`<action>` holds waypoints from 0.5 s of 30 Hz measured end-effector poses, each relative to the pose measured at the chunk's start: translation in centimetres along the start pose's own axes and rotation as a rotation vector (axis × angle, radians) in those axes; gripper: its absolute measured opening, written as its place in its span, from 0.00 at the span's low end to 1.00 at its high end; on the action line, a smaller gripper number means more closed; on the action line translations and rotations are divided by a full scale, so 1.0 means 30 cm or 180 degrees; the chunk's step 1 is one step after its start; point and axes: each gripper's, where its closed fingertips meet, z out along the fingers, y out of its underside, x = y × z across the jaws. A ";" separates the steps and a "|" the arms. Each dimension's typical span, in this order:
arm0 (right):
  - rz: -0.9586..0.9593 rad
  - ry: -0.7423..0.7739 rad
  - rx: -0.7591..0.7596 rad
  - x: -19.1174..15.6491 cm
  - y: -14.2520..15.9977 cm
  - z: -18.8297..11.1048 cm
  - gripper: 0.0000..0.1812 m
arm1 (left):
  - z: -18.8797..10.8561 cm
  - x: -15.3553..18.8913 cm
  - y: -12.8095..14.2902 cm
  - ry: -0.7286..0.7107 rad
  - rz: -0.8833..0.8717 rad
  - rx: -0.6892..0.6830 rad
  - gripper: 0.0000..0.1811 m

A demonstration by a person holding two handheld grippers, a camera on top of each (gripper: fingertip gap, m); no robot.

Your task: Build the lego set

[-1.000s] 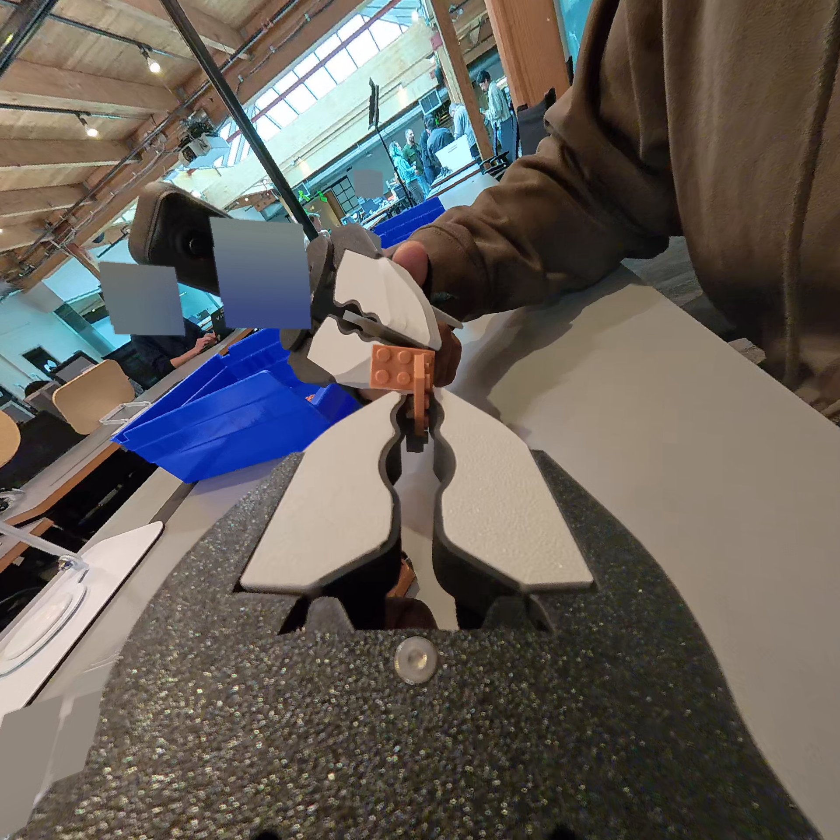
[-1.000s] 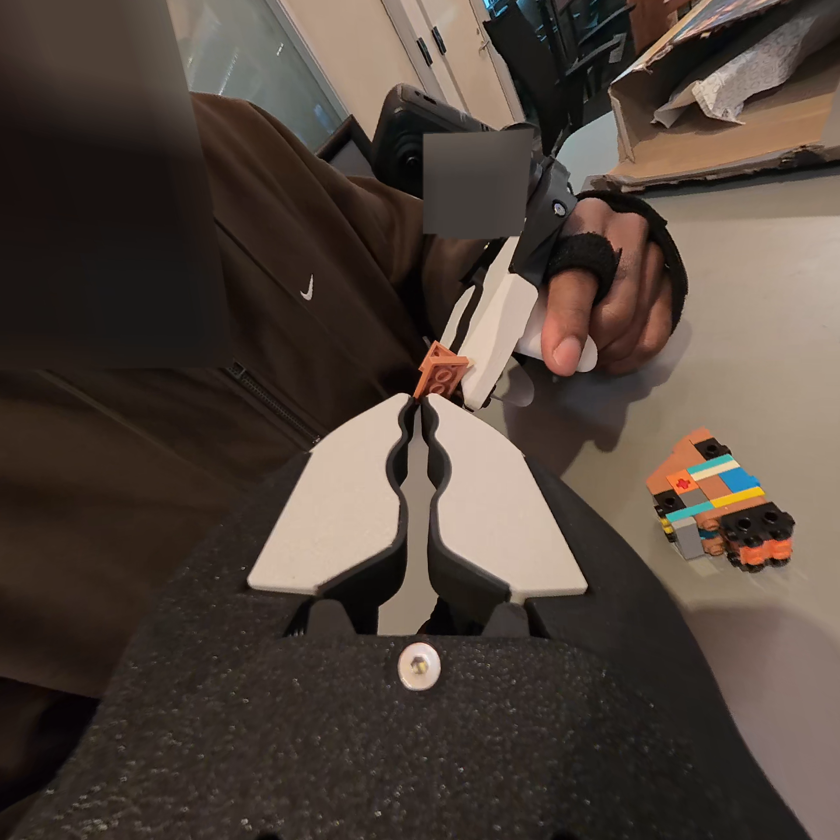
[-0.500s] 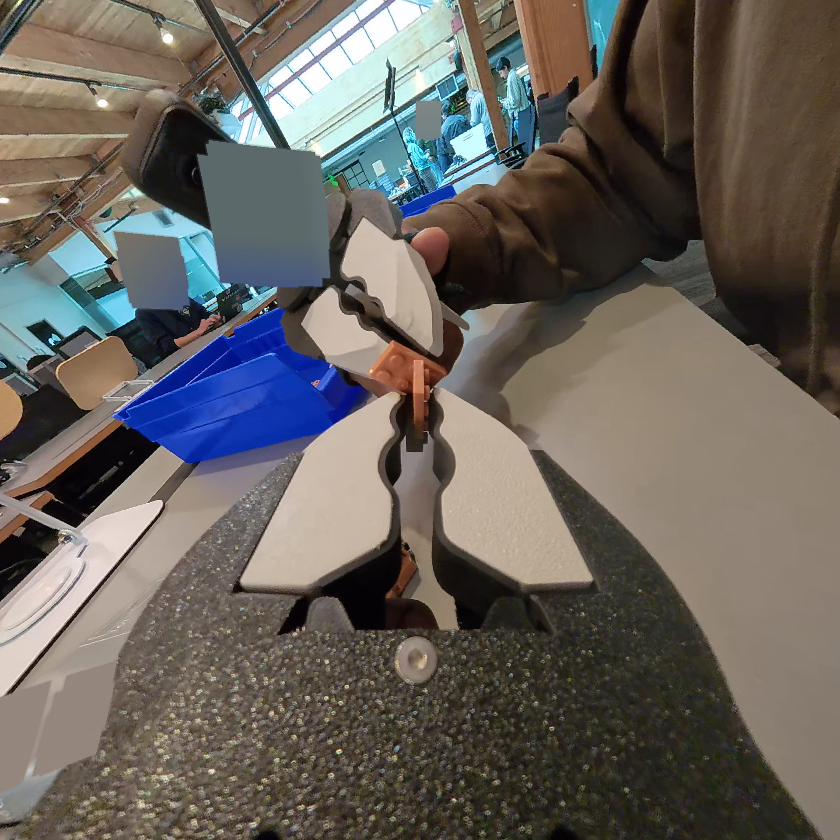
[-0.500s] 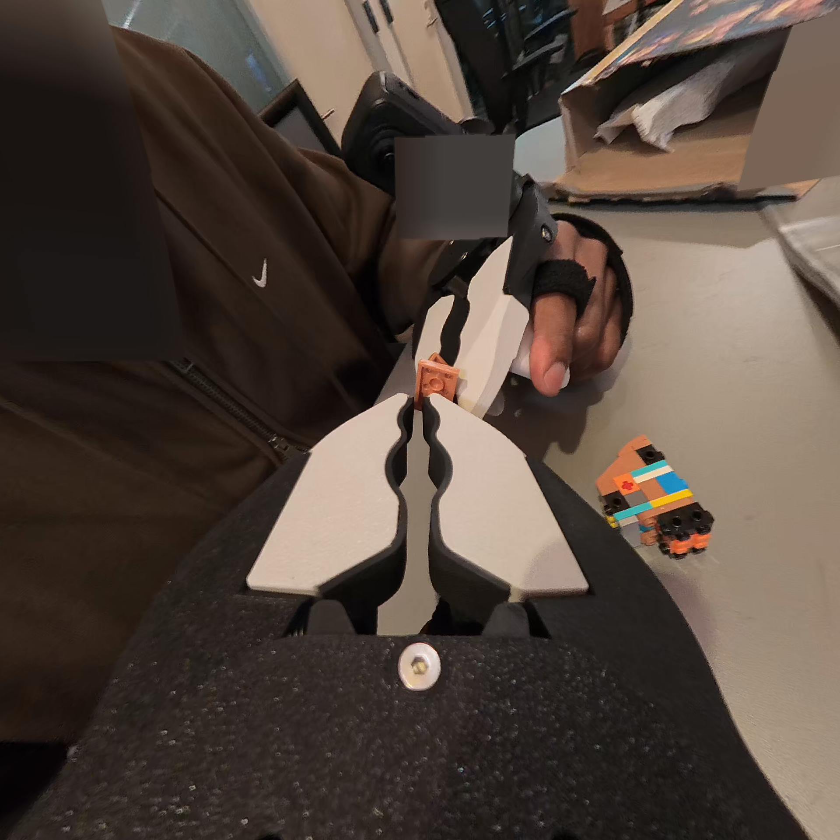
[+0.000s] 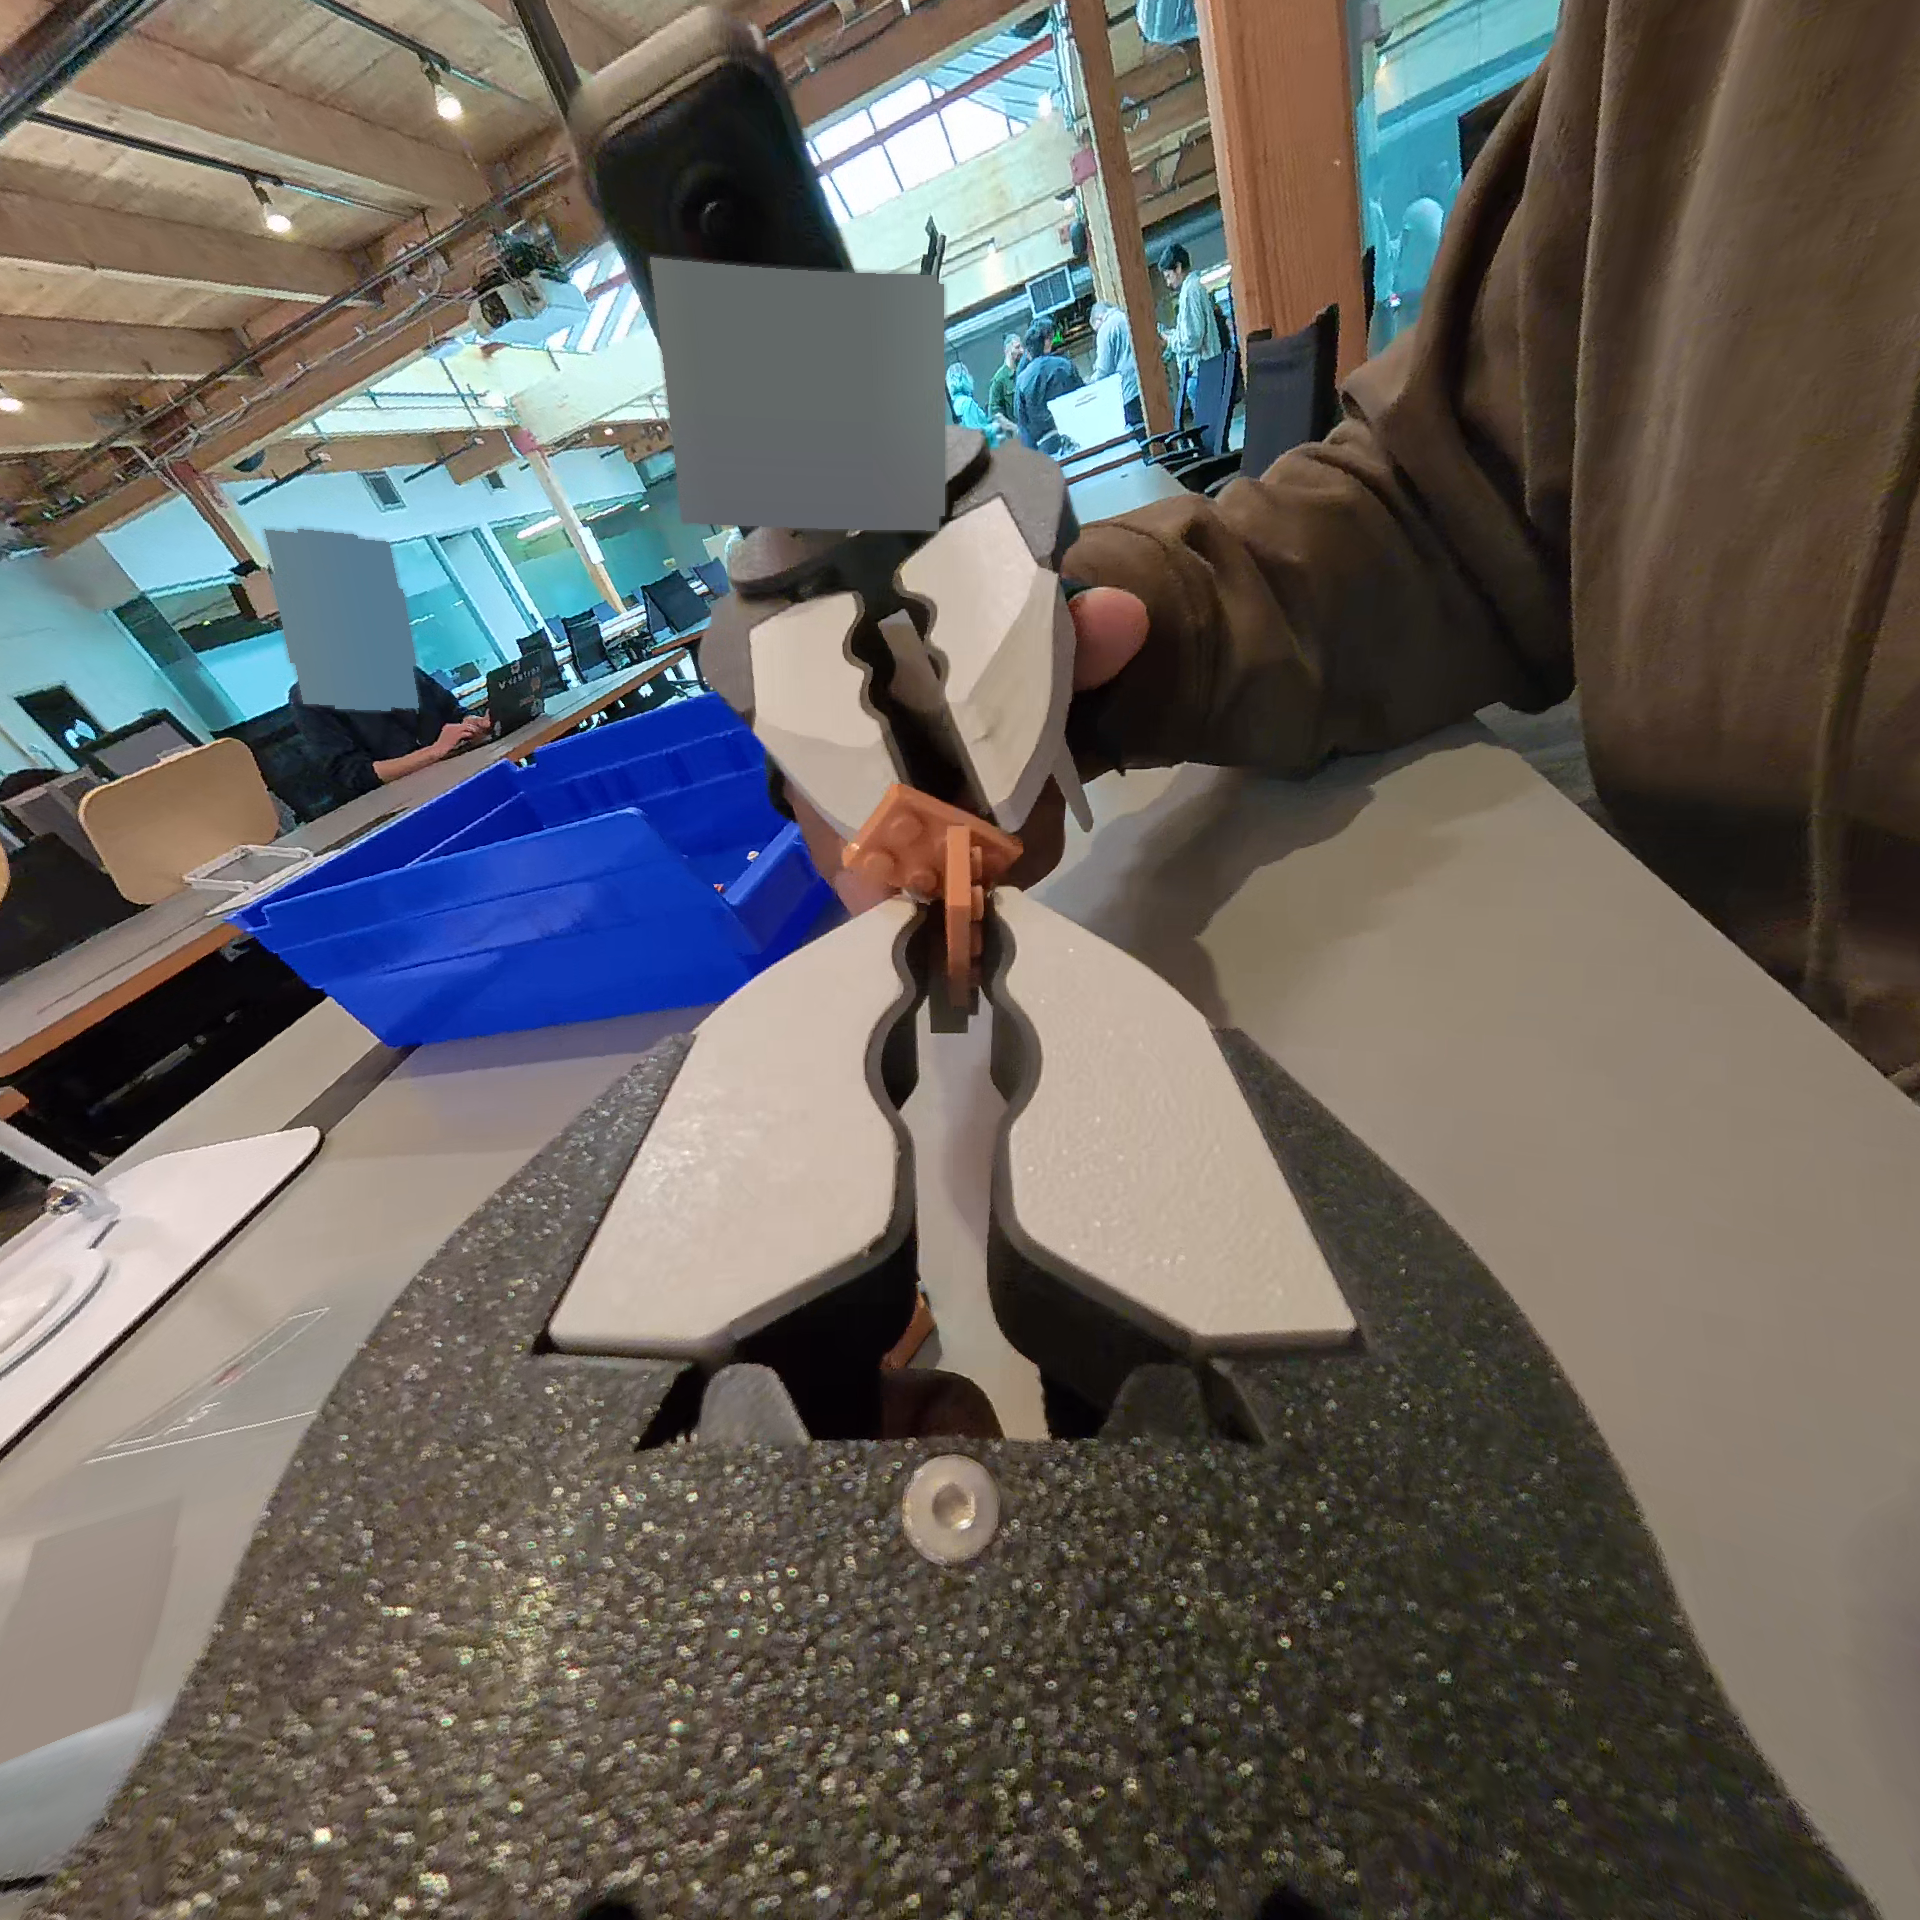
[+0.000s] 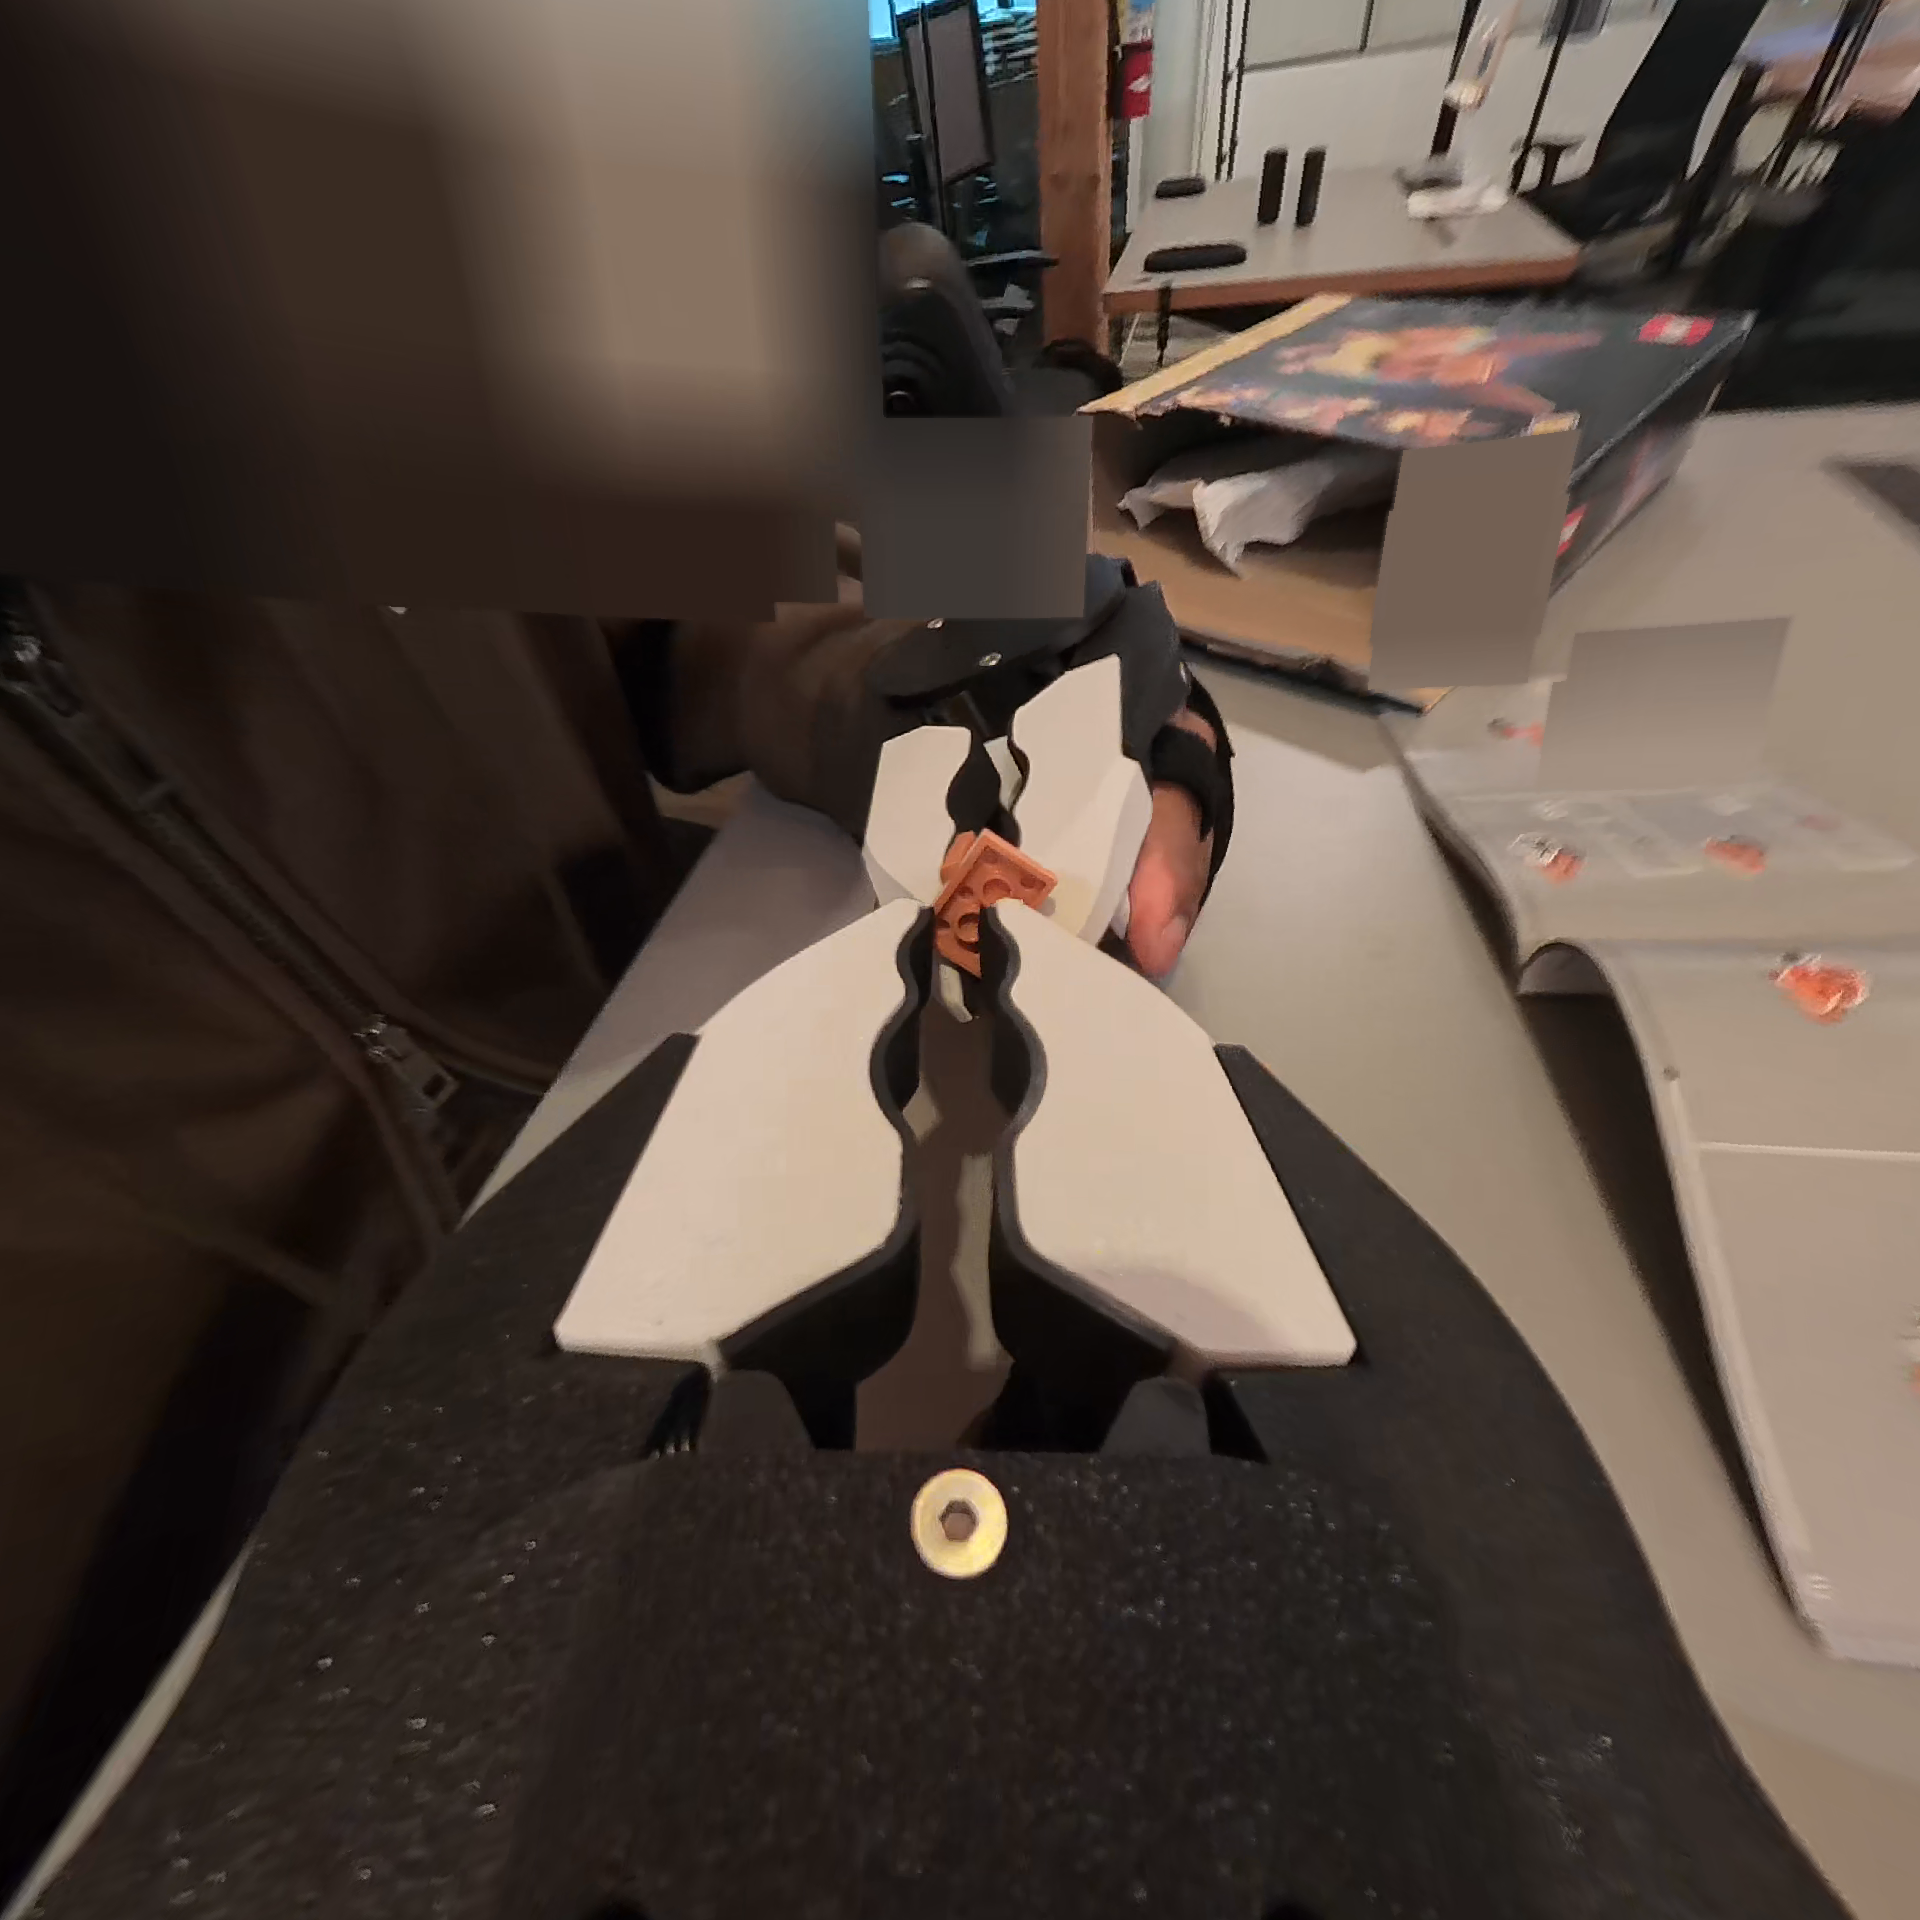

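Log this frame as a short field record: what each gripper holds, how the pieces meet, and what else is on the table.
left gripper: shut on a vertical orange plate
right gripper: shut on a second orange plate, studs visible in left wrist view
contact: the two plates meet at the fingertips, above the grey table
bins: blue bins at the table's far side
box: open set box behind
booklet: open instruction booklet beside

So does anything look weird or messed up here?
Nothing is broken or spilled. The two orange plates meet crookedly: the left tool pinches one plate edge-on, and the right tool holds the other plate at an angle to it. The set's box is torn open.
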 end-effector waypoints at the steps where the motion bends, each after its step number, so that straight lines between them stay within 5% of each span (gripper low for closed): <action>1: -0.0074 0.0037 0.0001 0.000 -0.002 0.001 0.04 | -0.001 -0.003 -0.002 -0.0004 -0.0028 0.0016 0.05; 15: -0.1060 0.0541 0.0147 0.008 -0.027 -0.004 0.09 | -0.010 -0.016 -0.024 -0.0018 -0.0184 0.0167 0.05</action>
